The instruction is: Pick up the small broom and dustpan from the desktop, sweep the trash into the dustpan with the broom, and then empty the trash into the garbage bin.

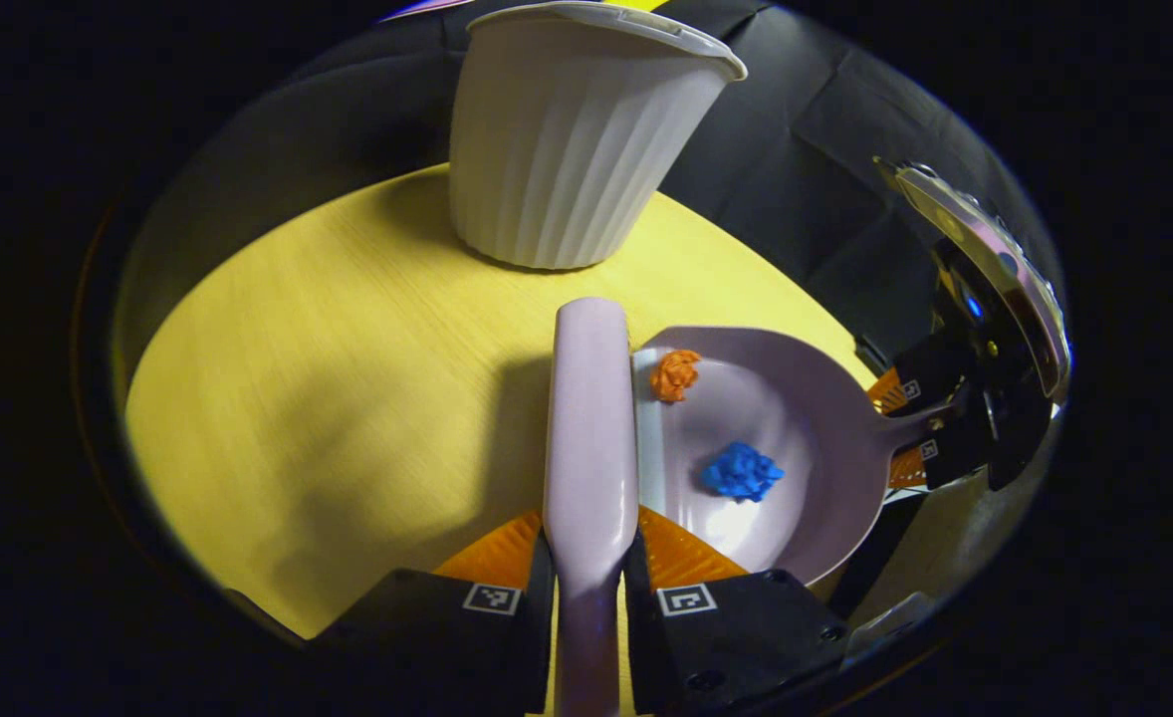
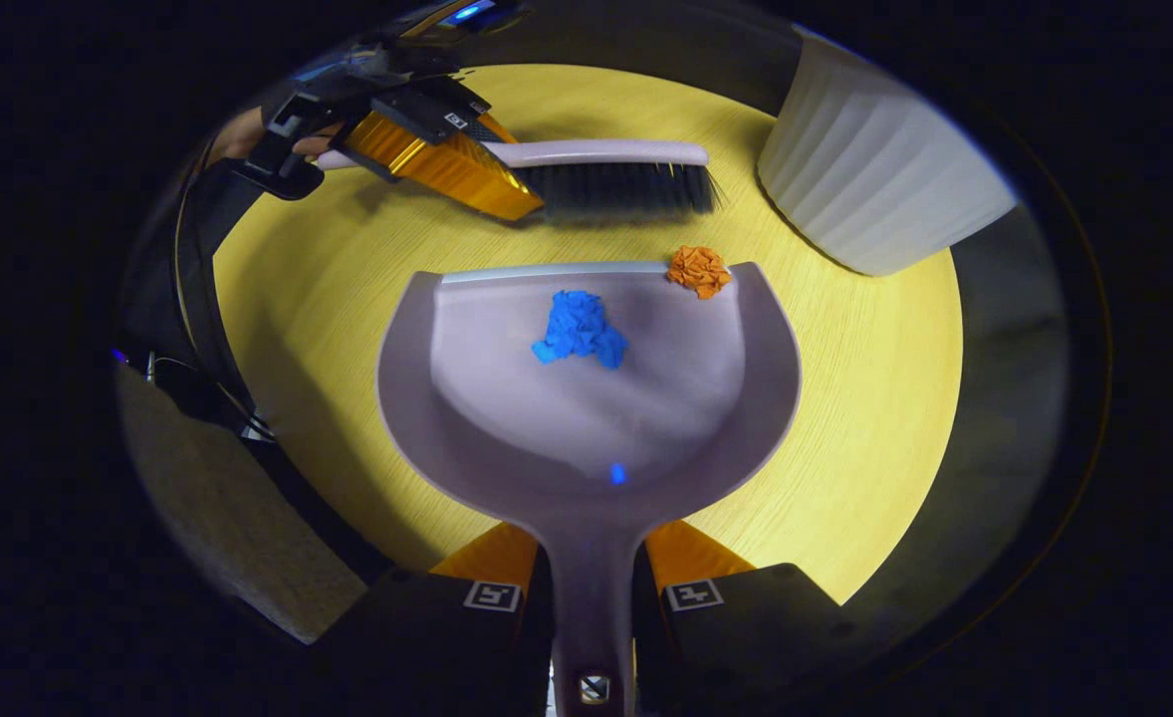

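Two trash wads [image 2: 581, 328] in dustpan [image 2: 586, 418], tools [image 2: 591, 558] clamped on broom [image 2: 606, 179], dustpan, one bin [image 2: 875, 189].

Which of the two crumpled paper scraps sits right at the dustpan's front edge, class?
The orange scrap. It sits on the dustpan lip, at the corner nearest the white bin, while the blue scrap lies well inside the pan.

Round yellow wood-grain surface [image 2: 865, 398], centre. Black cloth wall [image 1: 796, 169], 1 o'clock. Grey floor [image 2: 218, 518], 8 o'clock.

Glossy plastic dustpan [image 2: 586, 398], wood-grain tabletop [image 2: 845, 378]
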Demonstrator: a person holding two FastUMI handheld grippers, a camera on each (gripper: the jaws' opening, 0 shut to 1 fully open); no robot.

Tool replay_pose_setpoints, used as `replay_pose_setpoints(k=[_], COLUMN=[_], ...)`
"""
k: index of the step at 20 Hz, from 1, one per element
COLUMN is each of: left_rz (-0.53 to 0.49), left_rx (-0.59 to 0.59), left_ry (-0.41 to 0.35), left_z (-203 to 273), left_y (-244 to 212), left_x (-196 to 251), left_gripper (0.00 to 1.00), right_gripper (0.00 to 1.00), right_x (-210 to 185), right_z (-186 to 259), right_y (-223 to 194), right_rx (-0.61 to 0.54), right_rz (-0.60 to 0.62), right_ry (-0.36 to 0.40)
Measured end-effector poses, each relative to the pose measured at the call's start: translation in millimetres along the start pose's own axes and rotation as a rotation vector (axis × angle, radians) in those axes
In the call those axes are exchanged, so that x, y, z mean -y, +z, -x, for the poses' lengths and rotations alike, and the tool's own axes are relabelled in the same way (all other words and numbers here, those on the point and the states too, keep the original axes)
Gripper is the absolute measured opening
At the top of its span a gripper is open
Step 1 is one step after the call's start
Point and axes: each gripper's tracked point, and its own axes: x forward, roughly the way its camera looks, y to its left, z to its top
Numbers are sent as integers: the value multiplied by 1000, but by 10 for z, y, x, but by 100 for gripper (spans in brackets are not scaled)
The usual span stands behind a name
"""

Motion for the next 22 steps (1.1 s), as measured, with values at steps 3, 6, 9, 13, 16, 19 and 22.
replay_pose_setpoints(k=[3, 6, 9, 13, 16, 19, 22], left_rz=[17, 44, 107, 145, 215, 270, 289], left_rx=[24, 21, 68, 146, 164, 160, 154], left_ry=[88, 129, 175, 315, 346, 345, 324], left_z=[147, 57, 115, 394, 592, 718, 778], left_y=[-39, -31, -9, -115, -344, -697, -1009], left_x=[-92, -192, -228, -416, -473, -435, -350], left_gripper=[37, 35, 34, 35, 35, 37, 37], right_gripper=[43, 38, 38, 34, 38, 38, 38], right_x=[-28, -19, 12, 212, 463, 770, 1097], right_z=[-7, 32, 227, 732, 1208, 1738, 2095], right_y=[-46, -13, 31, -61, -162, -141, 41], right_rx=[18, 41, 142, 180, 181, 181, 211], right_rz=[-18, -28, -98, -195, -266, -286, -303], right_ry=[-2, -18, -28, -82, -110, -171, -245])
